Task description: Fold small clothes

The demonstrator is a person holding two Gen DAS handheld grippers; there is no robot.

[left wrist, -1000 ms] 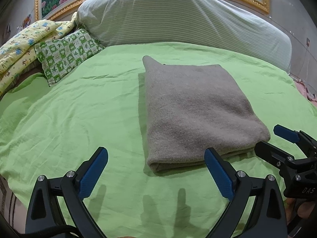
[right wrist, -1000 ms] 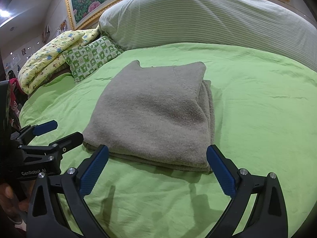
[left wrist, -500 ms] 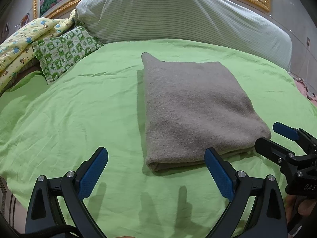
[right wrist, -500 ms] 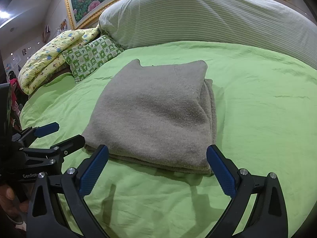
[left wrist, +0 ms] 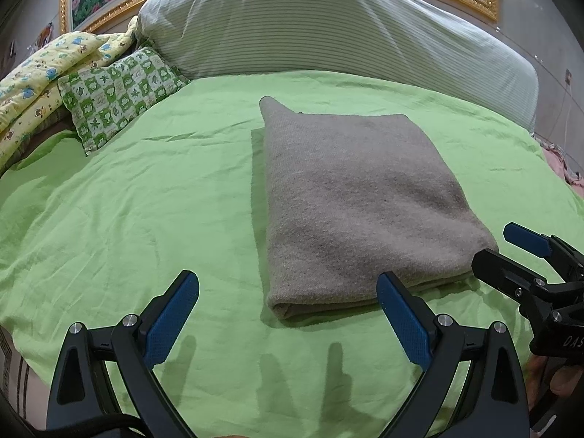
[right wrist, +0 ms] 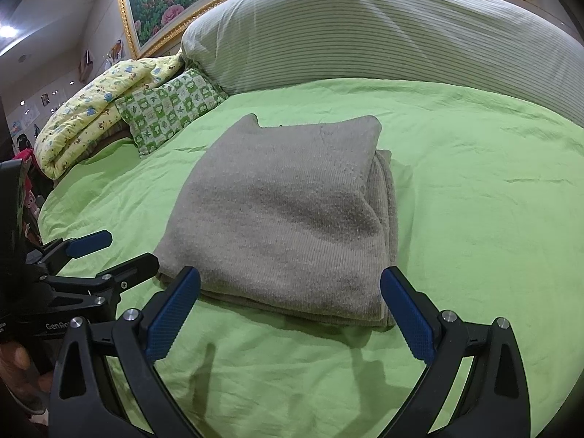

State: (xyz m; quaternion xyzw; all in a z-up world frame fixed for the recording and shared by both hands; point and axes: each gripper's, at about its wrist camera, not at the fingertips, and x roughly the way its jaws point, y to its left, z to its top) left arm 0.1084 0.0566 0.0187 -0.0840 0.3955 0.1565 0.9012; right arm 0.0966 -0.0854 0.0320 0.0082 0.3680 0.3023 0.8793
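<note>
Green bedsheet [left wrist: 127, 219] covers the whole bed, w/ a big striped pillow [left wrist: 328, 29] at the head, a small green-patterned cushion [left wrist: 116, 95] and a yellow printed quilt [left wrist: 33, 80] bunched at the far left corner, so the middle stays free as our folding surface.

Grey knit garment [left wrist: 357, 197] lies near the bed's centre, folded into a thick rectangle w/ several layers stacked; in the right wrist view the lower layers peek out along its right edge [right wrist: 387, 200]. It sits flat and square, prob. because the folding on this piece is done or nearly so.

We hold the left hand-held gripper [left wrist: 288, 314] just in front of the bundle's near-left corner, fingers spread wide, nothing between them, not touching cloth. Right hand-held gripper [right wrist: 290, 310] is likewise spread apart and empty, straddling the near edge from our side; its tips look close to the fabric but contact isn't certain.

Both tools sit low at the near edge, one per corner. We judge that's either for one more fold away from us or for backing off a finished piece; can't tell which.
</note>
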